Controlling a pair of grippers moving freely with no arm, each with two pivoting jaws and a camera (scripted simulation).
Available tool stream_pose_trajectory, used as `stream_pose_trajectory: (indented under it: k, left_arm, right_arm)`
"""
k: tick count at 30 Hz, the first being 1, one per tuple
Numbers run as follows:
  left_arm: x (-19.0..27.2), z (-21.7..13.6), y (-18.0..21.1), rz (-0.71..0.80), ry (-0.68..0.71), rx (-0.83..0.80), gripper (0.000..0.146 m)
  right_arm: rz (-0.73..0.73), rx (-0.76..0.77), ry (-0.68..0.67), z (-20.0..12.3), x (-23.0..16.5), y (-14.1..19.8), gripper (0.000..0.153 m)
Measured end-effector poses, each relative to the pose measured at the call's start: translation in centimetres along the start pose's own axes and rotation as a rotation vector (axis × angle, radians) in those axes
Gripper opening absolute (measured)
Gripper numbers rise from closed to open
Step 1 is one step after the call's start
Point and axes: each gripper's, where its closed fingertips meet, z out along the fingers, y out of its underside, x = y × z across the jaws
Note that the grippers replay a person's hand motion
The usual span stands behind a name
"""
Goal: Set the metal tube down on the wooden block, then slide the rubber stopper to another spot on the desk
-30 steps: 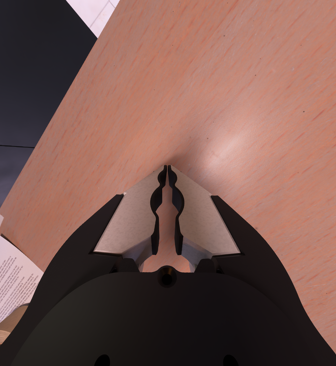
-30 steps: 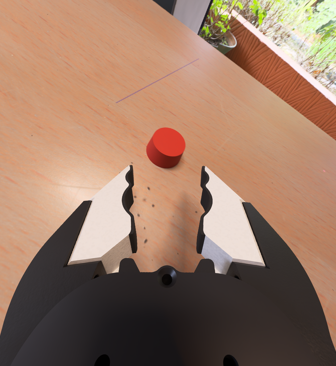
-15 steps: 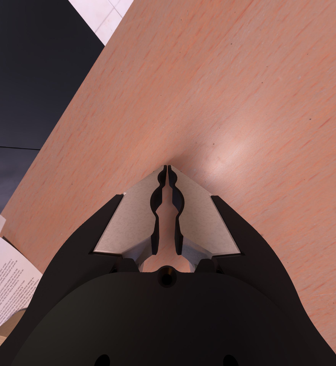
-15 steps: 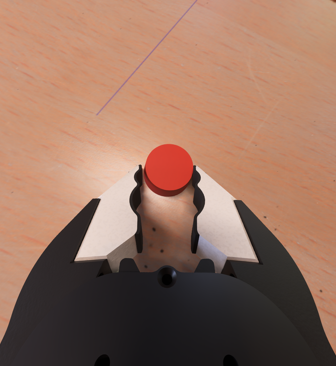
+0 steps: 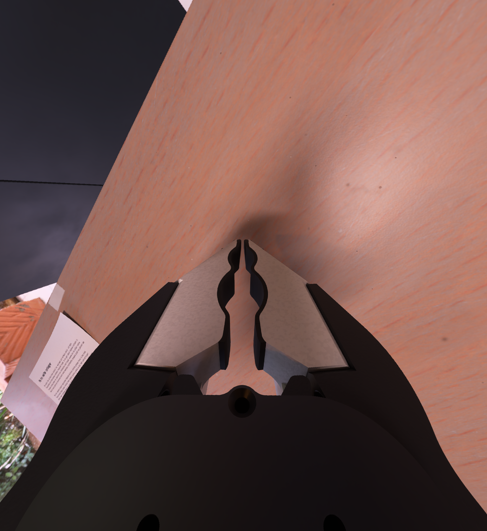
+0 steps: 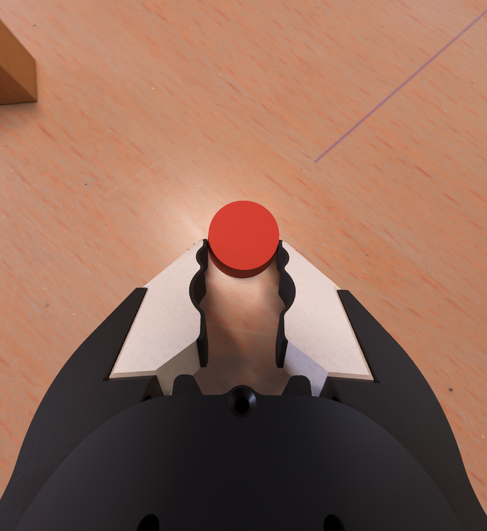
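Note:
In the right wrist view, a round red rubber stopper sits on the wooden desk between my right gripper's fingertips, which are shut on its sides. A corner of the wooden block shows at the upper left of that view. The metal tube is not in view. In the left wrist view, my left gripper is shut and empty, its tips close above the bare desk.
The desk's left edge runs diagonally in the left wrist view, with dark floor beyond. A white printed sheet lies at the lower left. A thin purple line crosses the desk in the right wrist view.
My right gripper moved over the stopper and closed on it, then shifted with it; the wooden block's corner has come into view. My left gripper drifted, staying shut.

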Motion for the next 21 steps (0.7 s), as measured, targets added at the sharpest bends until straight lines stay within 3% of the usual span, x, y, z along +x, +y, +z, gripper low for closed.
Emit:
stream_pose_trajectory:
  k: [7,9,12,18,21]
  left_arm:
    - [-0.3,0.4,0.4,0.0,-0.018,-0.051,0.004]
    - [-0.4,-0.1,0.2,0.005,-0.047,-0.037,0.008]
    - [-0.5,-1.6,-0.5,-0.028,-0.036,0.031,0.019]
    - [-0.9,-7.2,-2.1,-0.07,-0.014,0.293,0.031]
    - [-0.4,-12.0,-3.3,-0.184,0.014,0.534,0.036]
  right_arm:
    - [-0.035,0.007,-0.05,-0.1,-1.4,-0.3,0.059]
    - [-0.012,0.013,-0.085,-0.3,-1.2,-0.3,0.075]
    - [0.014,0.051,-0.088,-1.2,0.1,-0.4,0.084]
    - [0.062,0.113,0.024,-3.4,4.5,0.2,0.083]
    - [0.061,0.067,0.128,-3.4,7.3,1.8,0.083]
